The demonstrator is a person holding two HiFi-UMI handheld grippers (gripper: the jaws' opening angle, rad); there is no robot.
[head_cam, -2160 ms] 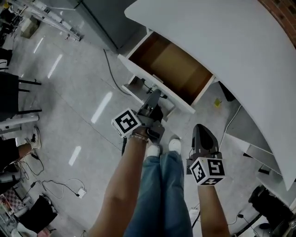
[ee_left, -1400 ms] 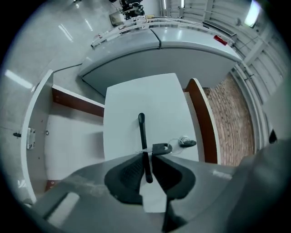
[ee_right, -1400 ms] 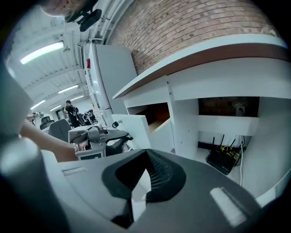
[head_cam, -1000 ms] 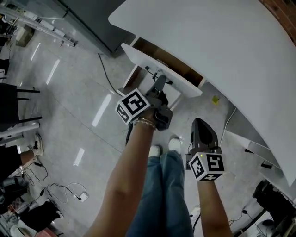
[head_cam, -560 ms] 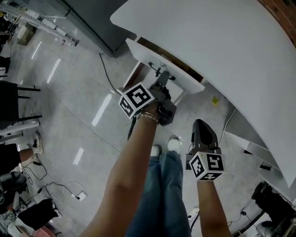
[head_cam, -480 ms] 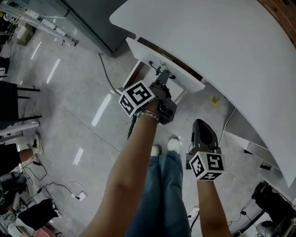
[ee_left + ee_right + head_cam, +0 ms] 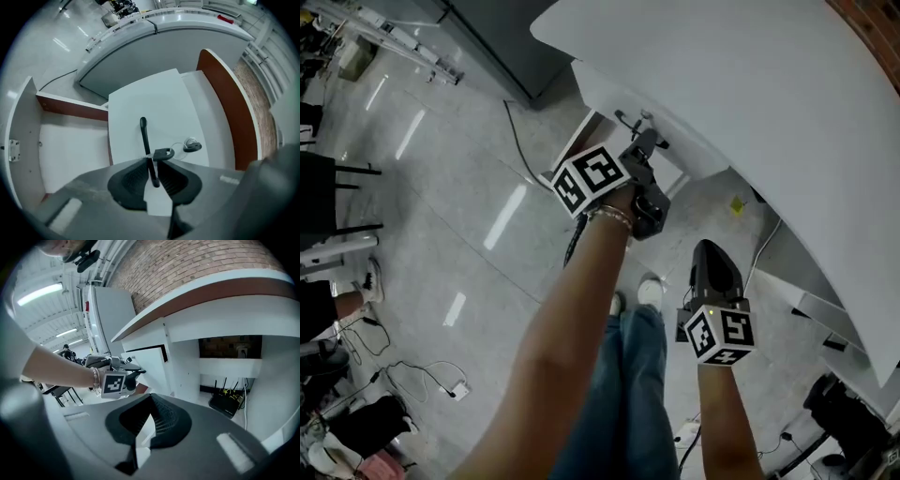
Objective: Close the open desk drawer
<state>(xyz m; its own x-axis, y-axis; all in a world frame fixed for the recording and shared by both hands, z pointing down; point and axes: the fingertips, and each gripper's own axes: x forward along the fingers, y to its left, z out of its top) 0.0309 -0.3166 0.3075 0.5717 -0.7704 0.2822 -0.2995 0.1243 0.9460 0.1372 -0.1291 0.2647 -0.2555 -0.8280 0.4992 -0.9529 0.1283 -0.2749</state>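
Observation:
The white drawer front (image 7: 623, 98) sits tucked under the curved white desk top (image 7: 750, 84), and none of the brown inside shows in the head view. My left gripper (image 7: 643, 142) reaches out to it and is shut on the black bar handle (image 7: 143, 133), which runs between the pads (image 7: 133, 176). A key with a ring (image 7: 191, 146) hangs in the lock beside the handle. The right gripper (image 7: 712, 255) hangs low by my right leg, away from the desk, shut and empty. The right gripper view shows the left gripper (image 7: 134, 373) at the drawer front (image 7: 152, 364).
My legs in jeans (image 7: 628, 394) stand on the grey floor before the desk. A black cable (image 7: 520, 141) trails on the floor at the left. A router (image 7: 225, 404) sits under the desk at the right. Chairs (image 7: 328, 197) stand far left.
The drawer has slid in under the desk top and its brown inside is out of sight. My left gripper went forward with the handle. The right gripper stayed put.

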